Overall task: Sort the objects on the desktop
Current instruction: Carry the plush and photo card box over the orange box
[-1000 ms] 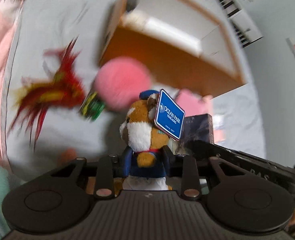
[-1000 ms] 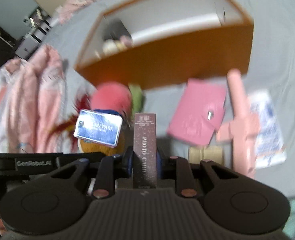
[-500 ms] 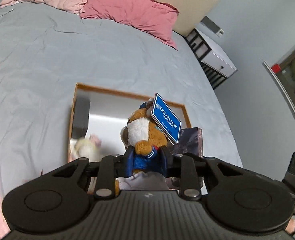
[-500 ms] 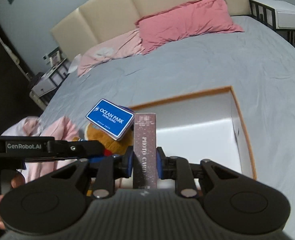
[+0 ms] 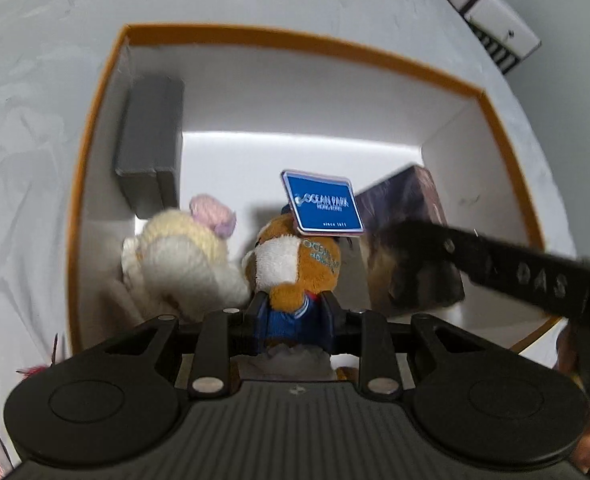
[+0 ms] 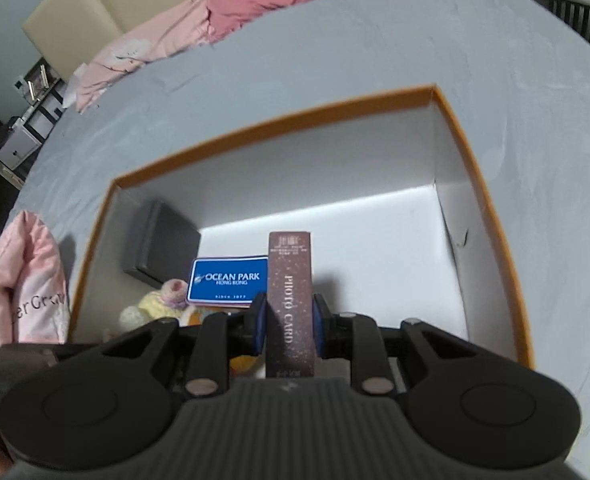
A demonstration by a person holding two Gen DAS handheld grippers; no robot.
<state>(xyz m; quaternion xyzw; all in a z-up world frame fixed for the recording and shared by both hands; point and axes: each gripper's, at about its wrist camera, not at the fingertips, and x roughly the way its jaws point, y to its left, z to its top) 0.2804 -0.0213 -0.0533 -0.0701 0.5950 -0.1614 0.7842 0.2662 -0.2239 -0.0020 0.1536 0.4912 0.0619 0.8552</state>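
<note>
**A:** How will the soft toy [image 5: 291, 268] handle? The left gripper [image 5: 293, 314] pinches its blue-clothed body, holding it over the near part of the orange-rimmed box [image 5: 295, 42].

**B:** Probably light and squashy, so the middle of the body looks the safest place to hold. The jaws have just been closing a little on it. Its blue tag [image 5: 322, 208] reads "OCEAN PARK".

**A:** And the right gripper [image 6: 289, 326]?

**B:** It clamps a slim carton [image 6: 290, 300] by its flat sides, over the box's middle. It looks stiff, light and rather smooth. Its spine reads "PHOTO CARD".
</note>
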